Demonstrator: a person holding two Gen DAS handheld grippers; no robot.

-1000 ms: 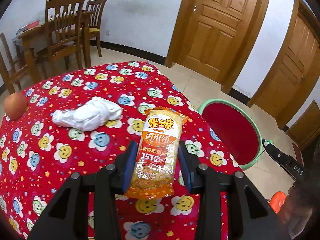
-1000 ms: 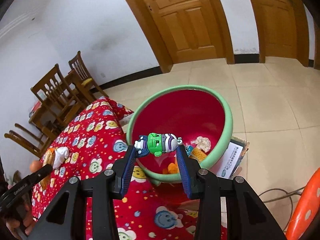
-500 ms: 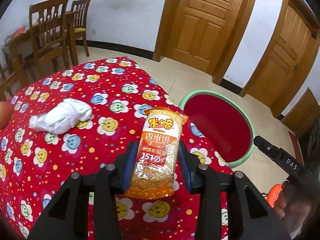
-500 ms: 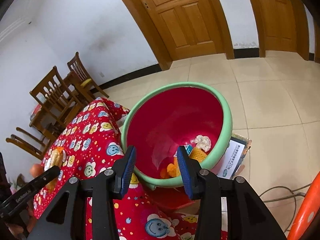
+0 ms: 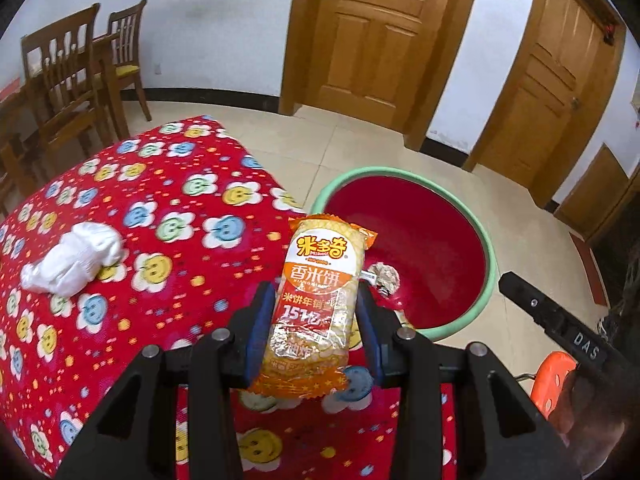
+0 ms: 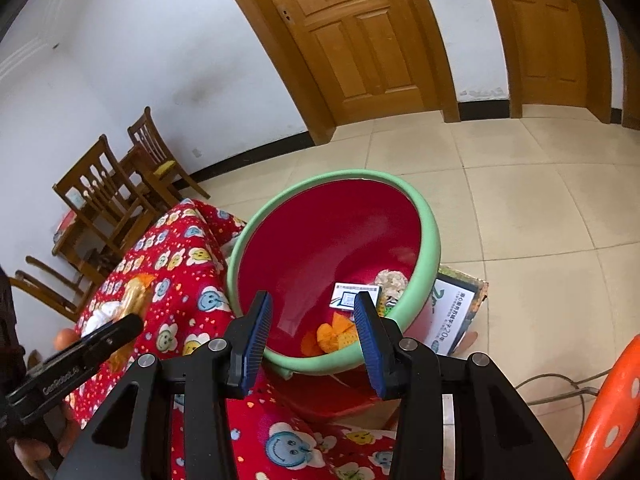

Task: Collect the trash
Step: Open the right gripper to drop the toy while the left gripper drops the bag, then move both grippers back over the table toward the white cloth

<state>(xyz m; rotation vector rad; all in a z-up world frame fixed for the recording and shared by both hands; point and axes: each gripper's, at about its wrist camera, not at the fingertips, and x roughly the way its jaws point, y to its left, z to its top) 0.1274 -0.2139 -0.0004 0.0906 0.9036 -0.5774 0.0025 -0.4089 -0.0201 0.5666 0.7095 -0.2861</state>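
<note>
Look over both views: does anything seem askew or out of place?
The basin sits tilted, its mouth leaning toward the table, with a leaflet wedged against its outer wall. A crumpled white wad lies loose on the tablecloth.

Two wooden chairs [image 5: 80, 76] stand by the white wall, two wooden doors [image 5: 376, 36] are closed, and an orange stool [image 6: 608, 408] stands on the tiled floor [image 6: 532, 208].

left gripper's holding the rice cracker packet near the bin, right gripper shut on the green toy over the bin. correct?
Not quite. The left gripper does clamp the rice cracker packet near the green-rimmed bin, but the right gripper is open and holds nothing; the right wrist view shows only bin contents between its blue pads.
</note>
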